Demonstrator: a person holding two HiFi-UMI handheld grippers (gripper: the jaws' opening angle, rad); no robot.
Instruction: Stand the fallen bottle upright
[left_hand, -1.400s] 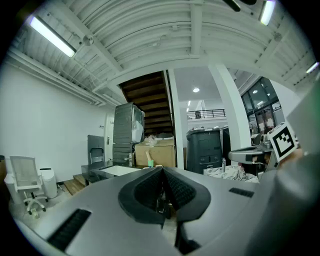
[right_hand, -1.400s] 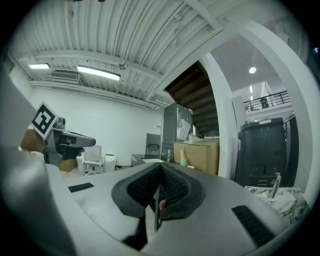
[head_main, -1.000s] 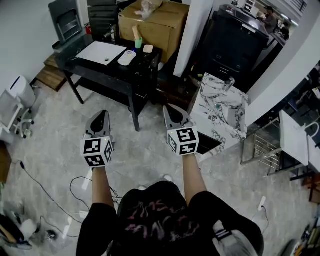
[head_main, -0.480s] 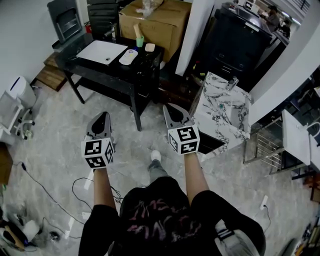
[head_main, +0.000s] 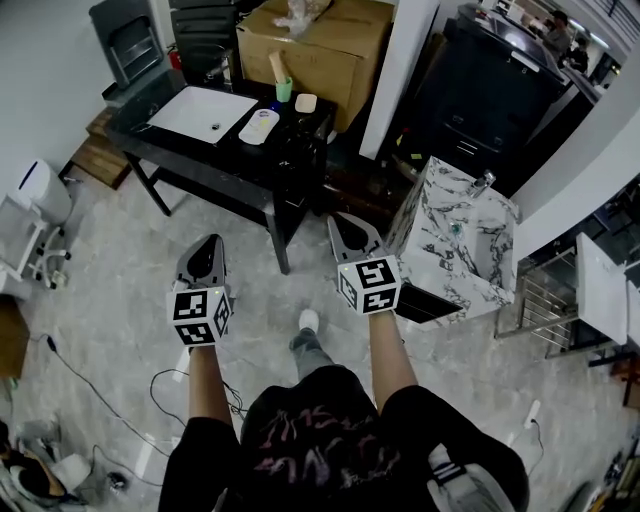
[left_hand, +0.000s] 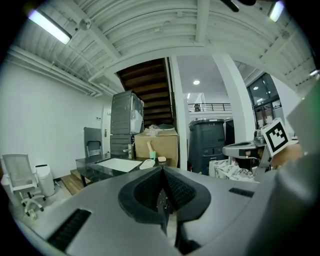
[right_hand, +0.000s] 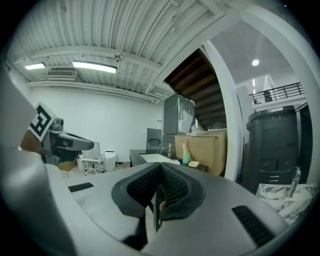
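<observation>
Head view: your left tool (head_main: 205, 248) and right tool (head_main: 343, 224) hold their jaws together, gripping nothing; the counter (head_main: 295, 140) sits at 12 o'clock, well apart from both.

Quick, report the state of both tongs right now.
Left tongs: closed, nothing held between them.
Right tongs: closed, nothing held between them.

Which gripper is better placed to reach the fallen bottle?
Left, marginally: the white bottle sits dead ahead of the left gripper; the right gripper is off past the table corner. Both shut, empty.
</observation>
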